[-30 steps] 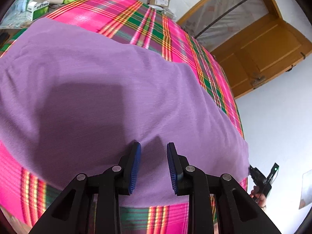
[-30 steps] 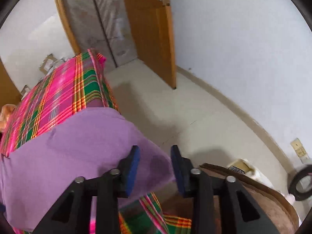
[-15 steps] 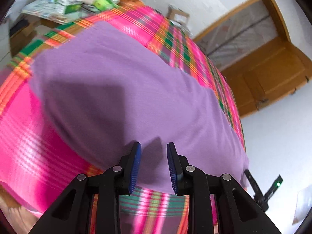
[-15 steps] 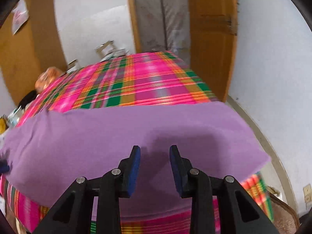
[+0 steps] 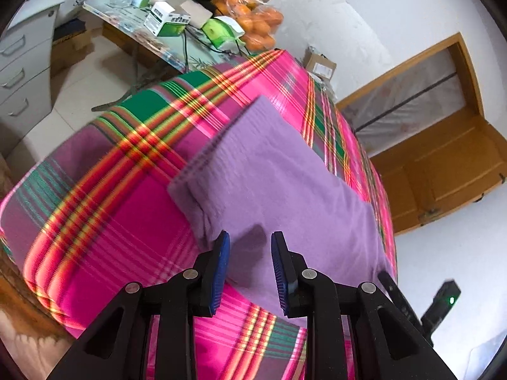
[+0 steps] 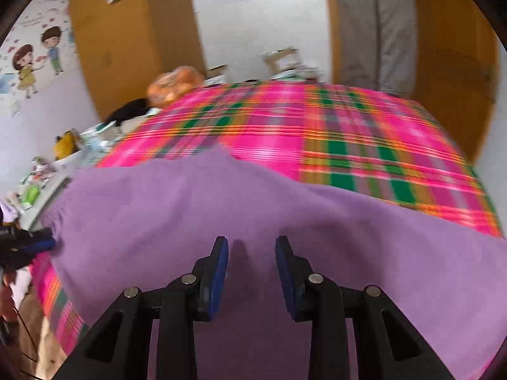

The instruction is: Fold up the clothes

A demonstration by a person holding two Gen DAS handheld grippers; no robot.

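A folded purple garment (image 5: 279, 183) lies on a table covered with a pink, green and orange plaid cloth (image 5: 104, 209). In the left wrist view my left gripper (image 5: 250, 266) hovers open over the garment's near edge, nothing between its blue pads. The right gripper's black body (image 5: 440, 304) with a green light shows at the lower right. In the right wrist view the purple garment (image 6: 196, 215) fills the foreground. My right gripper (image 6: 252, 266) is open above it and holds nothing. The left gripper's tip (image 6: 28, 247) pokes in at the garment's left end.
A side table (image 5: 164, 41) with boxes, a bag of oranges (image 5: 253, 22) and cables stands beyond the plaid table. A grey drawer cabinet (image 5: 22, 63) is at the left, a wooden door (image 5: 443, 164) at the right. A hand (image 6: 6, 297) shows at the left edge.
Both grippers have swung their views round over the garment. The left now looks along its short end; the right has turned from the floor and door to face the table. Both stay open.
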